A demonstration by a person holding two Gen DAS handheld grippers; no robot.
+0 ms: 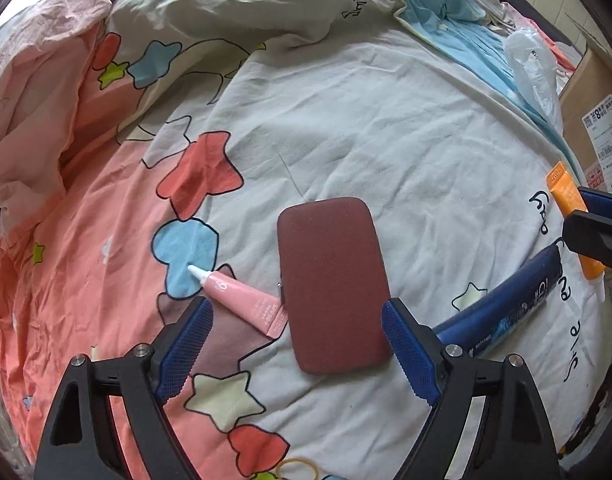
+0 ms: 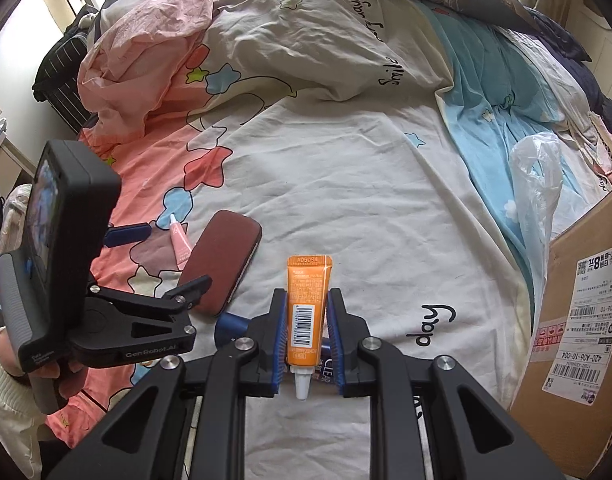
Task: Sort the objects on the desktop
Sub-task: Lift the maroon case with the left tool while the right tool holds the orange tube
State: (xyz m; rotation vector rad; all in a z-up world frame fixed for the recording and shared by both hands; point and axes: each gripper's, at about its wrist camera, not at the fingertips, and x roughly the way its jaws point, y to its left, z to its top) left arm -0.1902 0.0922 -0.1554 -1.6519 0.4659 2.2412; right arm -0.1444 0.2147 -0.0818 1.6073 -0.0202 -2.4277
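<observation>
1. The right gripper (image 2: 306,304) is reaching out low over the bed, its blue-padded jaws clenching an orange tube (image 2: 308,300) by the middle; the tube's white nozzle is pointing back toward the camera and its crimped end is pointing away.
2. The left gripper (image 1: 296,320) is hovering over the quilt (image 1: 386,120) with its jaws spread wide and grasping nothing. From the right wrist view it is sitting to the left, a hand (image 2: 46,372) wrapping its handle.
3. A dark red case (image 1: 332,284) is lying flat on the quilt between the left gripper's fingertips, apart from both pads.
4. A pink tube (image 1: 242,294) is lying just beside the case, its crimped end at the case's edge and its white tip resting on a blue star print.
5. A dark blue tube (image 1: 506,300) is lying under the right side of the left gripper.
6. A cardboard box (image 2: 578,320) is standing at the bed's right edge, with a clear plastic bag (image 2: 534,184) beside it.
</observation>
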